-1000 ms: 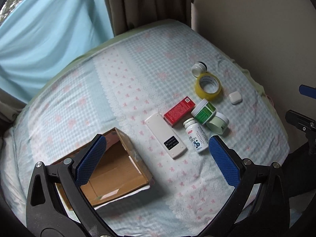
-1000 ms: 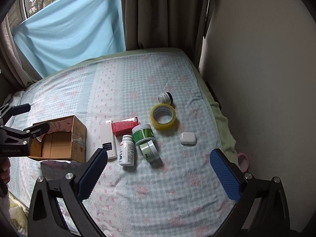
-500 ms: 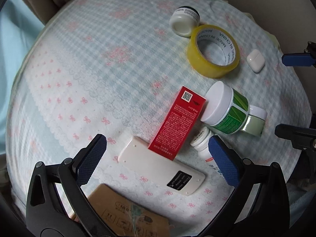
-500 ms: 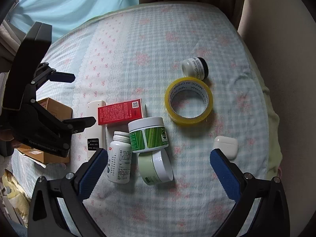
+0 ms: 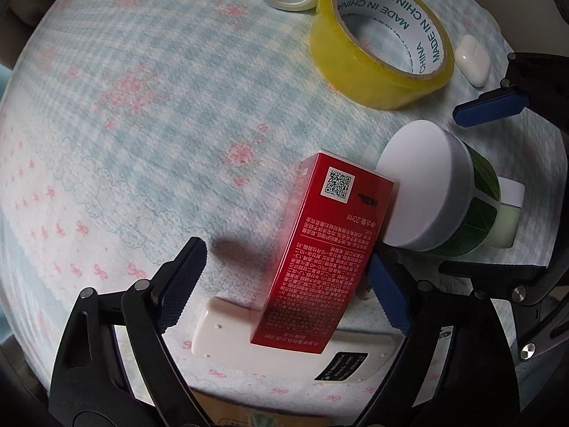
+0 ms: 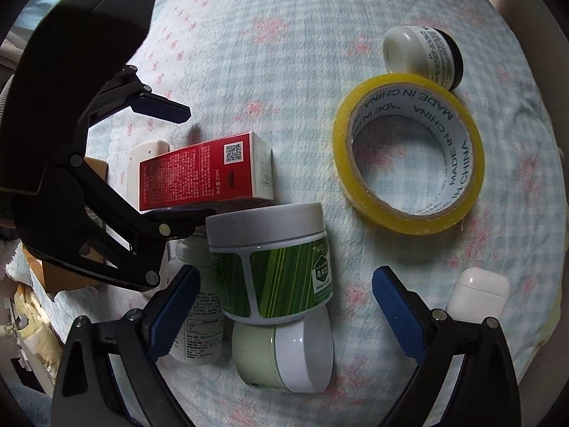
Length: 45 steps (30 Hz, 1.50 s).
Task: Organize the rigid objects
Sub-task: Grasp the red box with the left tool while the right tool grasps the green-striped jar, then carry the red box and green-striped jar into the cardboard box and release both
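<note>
A red box (image 5: pixel 320 249) lies on the bed, one end resting on a white remote (image 5: pixel 284 352). My left gripper (image 5: pixel 284 284) is open with its fingers on either side of the box, not closed on it; it also shows in the right wrist view (image 6: pixel 177 163). A green-labelled jar with a white lid (image 6: pixel 274 259) lies on its side. My right gripper (image 6: pixel 281 306) is open and straddles this jar and a pale green jar (image 6: pixel 284 356) below it. A white pill bottle (image 6: pixel 199 320) lies by its left finger.
A yellow tape roll (image 6: pixel 409 153), a small black-and-white jar (image 6: pixel 423 53) and a white earbud case (image 6: pixel 476 291) lie on the checked bedsheet (image 6: pixel 284 53). A cardboard box (image 6: pixel 64 277) sits at the left behind the left gripper.
Both grippers have dropped close to the bed. The left now straddles the red box; the right now straddles the two jars. Both stay open.
</note>
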Each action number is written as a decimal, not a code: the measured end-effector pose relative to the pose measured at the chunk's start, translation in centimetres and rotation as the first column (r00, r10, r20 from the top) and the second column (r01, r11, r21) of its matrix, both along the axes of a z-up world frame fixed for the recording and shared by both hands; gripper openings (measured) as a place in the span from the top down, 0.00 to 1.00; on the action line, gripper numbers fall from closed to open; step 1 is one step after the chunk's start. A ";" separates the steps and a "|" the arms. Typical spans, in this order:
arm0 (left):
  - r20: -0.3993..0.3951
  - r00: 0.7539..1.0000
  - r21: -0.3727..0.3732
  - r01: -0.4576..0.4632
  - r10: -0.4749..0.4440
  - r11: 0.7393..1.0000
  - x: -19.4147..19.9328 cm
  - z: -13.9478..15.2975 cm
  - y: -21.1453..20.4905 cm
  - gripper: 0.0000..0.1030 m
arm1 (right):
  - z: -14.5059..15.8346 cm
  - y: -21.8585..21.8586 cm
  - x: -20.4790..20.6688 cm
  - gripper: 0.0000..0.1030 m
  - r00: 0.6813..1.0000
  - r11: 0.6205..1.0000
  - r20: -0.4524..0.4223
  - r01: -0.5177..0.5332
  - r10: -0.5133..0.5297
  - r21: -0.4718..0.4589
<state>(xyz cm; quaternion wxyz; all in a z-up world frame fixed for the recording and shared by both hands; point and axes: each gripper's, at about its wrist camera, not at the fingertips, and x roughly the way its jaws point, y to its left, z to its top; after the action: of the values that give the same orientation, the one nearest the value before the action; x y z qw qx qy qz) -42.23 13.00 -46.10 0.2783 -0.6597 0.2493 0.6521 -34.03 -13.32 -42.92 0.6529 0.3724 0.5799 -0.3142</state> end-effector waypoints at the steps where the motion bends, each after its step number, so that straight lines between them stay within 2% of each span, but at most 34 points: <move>1: 0.013 1.000 0.008 -0.001 0.001 1.000 0.0 0.0 0.1 0.24 | -0.2 0.0 0.1 0.13 1.000 1.000 -0.001 -0.007 0.007 0.007; 3: 0.021 1.000 0.014 0.000 0.000 1.000 0.1 -0.1 0.4 0.29 | -0.5 -0.2 0.3 0.17 1.000 1.000 -0.001 -0.017 0.017 0.023; 5: 0.043 0.999 0.024 -0.002 0.001 1.000 0.1 -0.4 1.0 0.43 | -0.8 -0.4 0.4 0.20 1.000 0.999 0.002 -0.019 0.019 0.036; 7: 0.083 0.996 0.046 -0.030 0.026 0.998 0.4 -1.1 1.5 0.51 | -0.9 -0.6 0.4 0.29 1.000 0.998 0.023 -0.020 0.018 0.059; 9: 0.082 0.996 0.048 -0.045 0.041 0.998 0.7 -1.4 1.8 0.52 | -0.9 -0.7 0.4 0.33 0.999 0.997 0.036 -0.017 0.014 0.079; 23: 0.028 0.996 0.035 -0.088 0.087 0.996 3.4 -1.1 3.4 0.57 | 1.8 0.4 0.4 0.34 1.000 1.000 0.024 0.017 -0.017 0.009; 27: 0.011 0.992 0.038 -0.126 0.126 0.991 4.2 -0.8 3.8 0.57 | 2.7 0.5 0.3 0.35 0.999 0.999 0.007 0.045 -0.045 -0.010; 32: -0.004 0.982 0.053 -0.190 0.191 0.980 5.3 0.4 4.1 0.57 | 4.6 0.8 -0.3 0.35 0.995 0.995 0.029 0.094 -0.093 -0.034; 38: -0.032 0.958 0.079 -0.282 0.285 0.956 7.4 2.9 4.1 0.58 | 8.9 1.8 -0.9 0.35 0.990 0.986 0.056 0.131 -0.126 -0.102; 41: -0.056 0.940 0.103 -0.329 0.335 0.939 9.1 5.1 4.2 0.60 | 11.5 2.7 -1.6 0.35 0.983 0.977 0.081 0.174 -0.164 -0.125; 43: -0.073 0.926 0.126 -0.359 0.370 0.925 10.4 7.0 4.4 0.63 | 12.9 4.7 -2.0 0.35 0.978 0.971 0.100 0.195 -0.182 -0.138; 44: -0.077 0.917 0.130 -0.381 0.392 0.915 9.2 7.7 3.9 0.64 | 12.4 5.4 -1.5 0.35 0.977 0.968 0.105 0.201 -0.186 -0.148; 45: -0.082 0.906 0.134 -0.402 0.415 0.906 9.9 7.9 4.2 0.64 | 11.5 6.0 -1.2 0.35 0.977 0.967 0.107 0.198 -0.183 -0.159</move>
<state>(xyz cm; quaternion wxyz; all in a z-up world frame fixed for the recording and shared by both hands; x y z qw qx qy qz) -32.30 17.25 -38.20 0.1587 -0.6439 0.0825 0.7439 -35.23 -7.31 -31.42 0.6748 0.3838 0.4820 -0.4062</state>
